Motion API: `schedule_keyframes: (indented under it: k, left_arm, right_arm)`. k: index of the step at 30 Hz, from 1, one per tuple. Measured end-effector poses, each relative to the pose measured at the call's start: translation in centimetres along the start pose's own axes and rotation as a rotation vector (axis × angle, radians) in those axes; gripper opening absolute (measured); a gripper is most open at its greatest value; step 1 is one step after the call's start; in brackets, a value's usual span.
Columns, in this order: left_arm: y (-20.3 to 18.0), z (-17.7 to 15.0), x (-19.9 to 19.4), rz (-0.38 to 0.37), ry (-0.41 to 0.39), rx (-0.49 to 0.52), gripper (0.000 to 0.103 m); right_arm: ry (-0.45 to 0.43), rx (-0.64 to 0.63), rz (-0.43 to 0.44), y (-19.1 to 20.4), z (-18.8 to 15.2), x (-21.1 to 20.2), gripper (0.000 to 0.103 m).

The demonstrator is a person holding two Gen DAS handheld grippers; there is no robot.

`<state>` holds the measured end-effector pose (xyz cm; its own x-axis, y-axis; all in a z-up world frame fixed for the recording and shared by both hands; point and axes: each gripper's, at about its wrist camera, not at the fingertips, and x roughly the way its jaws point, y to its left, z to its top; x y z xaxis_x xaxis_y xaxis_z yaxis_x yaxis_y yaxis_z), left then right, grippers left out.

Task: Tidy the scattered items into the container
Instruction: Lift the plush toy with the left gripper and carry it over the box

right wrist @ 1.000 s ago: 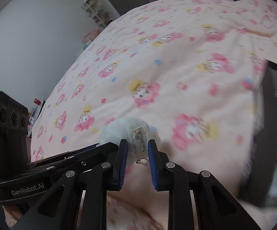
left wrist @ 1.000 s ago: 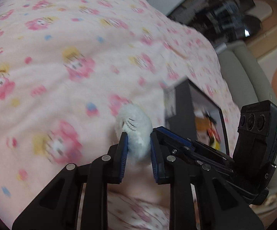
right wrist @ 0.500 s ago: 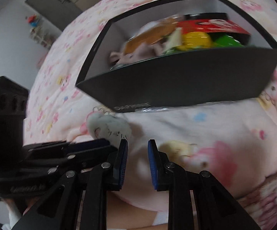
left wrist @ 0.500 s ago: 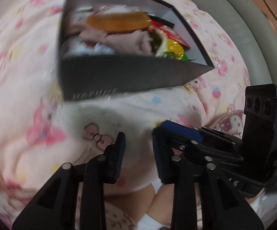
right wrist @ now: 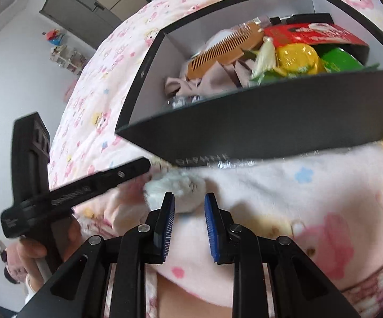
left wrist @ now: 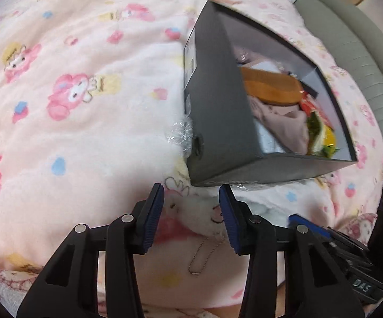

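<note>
We find the plush toy [left wrist: 204, 214] lying on the bed, just outside the near wall of the box [left wrist: 218, 122]. Our left gripper [left wrist: 191, 212] stands open around it, fingers not touching; our right gripper [right wrist: 189, 218] is also open and empty, the toy [right wrist: 175, 189] just beyond its fingers. We judge the toy light, soft and compressible: grip its body across the middle, not the thin chain [left wrist: 204, 257]. The fleece blanket [left wrist: 85, 106] yields underfoot. The box already holds a comb [right wrist: 218, 50] and packets.

box lettering [right wrist: 203, 161] blurred — unreadable, plush toy [right wrist: 176, 189] partly hidden behind right gripper [right wrist: 189, 206], box [left wrist: 218, 122] contents blurred
</note>
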<state>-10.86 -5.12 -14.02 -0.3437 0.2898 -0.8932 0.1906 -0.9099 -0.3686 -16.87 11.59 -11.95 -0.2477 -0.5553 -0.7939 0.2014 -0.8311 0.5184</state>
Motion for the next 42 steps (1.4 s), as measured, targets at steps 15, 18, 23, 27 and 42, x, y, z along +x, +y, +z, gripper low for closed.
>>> schedule_keyframes:
  k: [15,18,23,27,42]
  left_arm:
    - [0.3,-0.5,1.9,-0.077,0.153,0.015,0.044]
    - [1.2,-0.4,1.9,-0.137,0.175,-0.032,0.044]
    - [1.8,0.0,2.3,-0.178,0.176,-0.093,0.044]
    - [0.7,-0.4,2.3,-0.152,0.184,-0.018,0.043]
    - [2.6,-1.1,1.5,-0.268,0.244,-0.107,0.052]
  right_arm:
    - [-0.041,0.035,-0.058,-0.5,1.8,1.8,0.020]
    - [0.041,0.035,-0.039,-0.8,0.7,3.3,0.020]
    - [0.057,0.027,0.014,-0.4,-1.2,3.2,0.021]
    - [0.072,0.021,-0.004,-0.2,-1.9,2.9,0.021]
    - [0.086,0.083,0.057,-0.6,-2.6,2.8,0.031]
